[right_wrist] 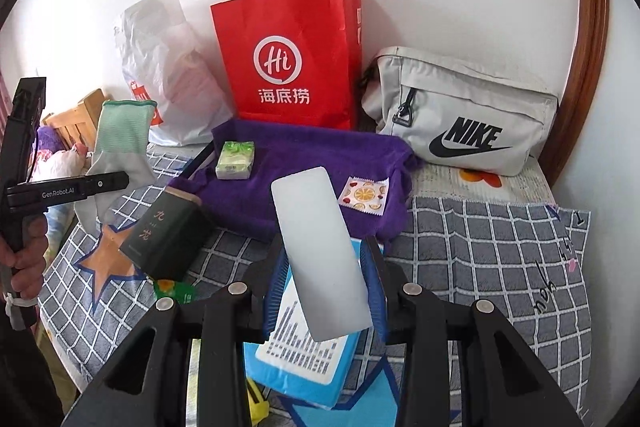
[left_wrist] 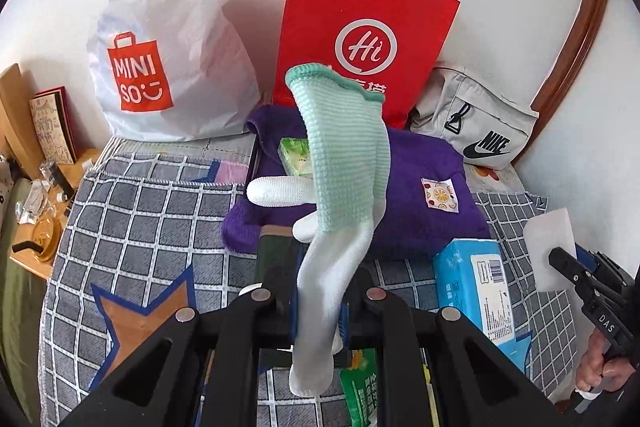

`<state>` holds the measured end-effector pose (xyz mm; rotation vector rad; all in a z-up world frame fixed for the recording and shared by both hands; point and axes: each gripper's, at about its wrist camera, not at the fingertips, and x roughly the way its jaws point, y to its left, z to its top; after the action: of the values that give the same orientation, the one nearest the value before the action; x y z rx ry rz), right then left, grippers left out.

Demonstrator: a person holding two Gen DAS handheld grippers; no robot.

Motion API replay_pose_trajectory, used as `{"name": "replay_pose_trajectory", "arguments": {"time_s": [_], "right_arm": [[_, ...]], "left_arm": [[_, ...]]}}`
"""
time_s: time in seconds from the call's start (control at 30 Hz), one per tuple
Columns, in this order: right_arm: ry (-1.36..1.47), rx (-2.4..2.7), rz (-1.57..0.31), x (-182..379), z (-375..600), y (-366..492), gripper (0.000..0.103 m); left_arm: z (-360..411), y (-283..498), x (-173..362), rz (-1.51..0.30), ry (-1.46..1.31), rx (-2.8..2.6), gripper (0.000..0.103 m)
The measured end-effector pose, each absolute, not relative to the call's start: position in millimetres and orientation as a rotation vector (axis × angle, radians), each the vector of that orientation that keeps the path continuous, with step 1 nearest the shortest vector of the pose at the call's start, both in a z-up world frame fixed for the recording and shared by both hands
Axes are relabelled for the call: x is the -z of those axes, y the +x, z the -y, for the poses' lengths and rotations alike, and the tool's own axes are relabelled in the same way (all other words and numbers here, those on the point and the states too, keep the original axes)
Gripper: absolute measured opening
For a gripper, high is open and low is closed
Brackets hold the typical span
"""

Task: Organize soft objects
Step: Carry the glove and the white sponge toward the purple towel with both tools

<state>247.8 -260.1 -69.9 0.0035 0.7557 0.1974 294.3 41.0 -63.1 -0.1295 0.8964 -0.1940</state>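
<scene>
Pinching a glove between left fingers, right fingers clamp a white sheet.

Limp mint-and-white glove, white pad

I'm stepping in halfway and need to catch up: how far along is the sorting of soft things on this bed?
Done, seemingly: a small tissue pack and a fruit-print sachet lie on the purple towel. In hand: the left gripper is shut on a white-and-green glove, and the right gripper holds a white sponge-like block, both lifted. Left: the blue tissue pack and dark tin remain on the checked cover.
</scene>
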Motion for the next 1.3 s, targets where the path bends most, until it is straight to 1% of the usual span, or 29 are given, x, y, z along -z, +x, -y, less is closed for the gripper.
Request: {"name": "replay_pose_trajectory", "arguments": {"time_s": [0.3,0.8,1.0,1.3], "right_arm": [[0.039,-0.206,-0.761,76,270,291,0.037],[0.001,-0.248,-0.795,98,257,363,0.036],[0.019,-0.251,-0.829,117,256,384,0.036],[0.016,-0.249,-0.899,146,257,411,0.037]], "left_arm": [[-31,329,68,-0.907,-0.121,0.201,0.014],[-15,397,87,-0.946,-0.141,0.223,0.014],[-13,418,102,-0.980,-0.192,0.243,0.014],[-5,437,135,-1.076,-0.173,0.223,0.014]]}}
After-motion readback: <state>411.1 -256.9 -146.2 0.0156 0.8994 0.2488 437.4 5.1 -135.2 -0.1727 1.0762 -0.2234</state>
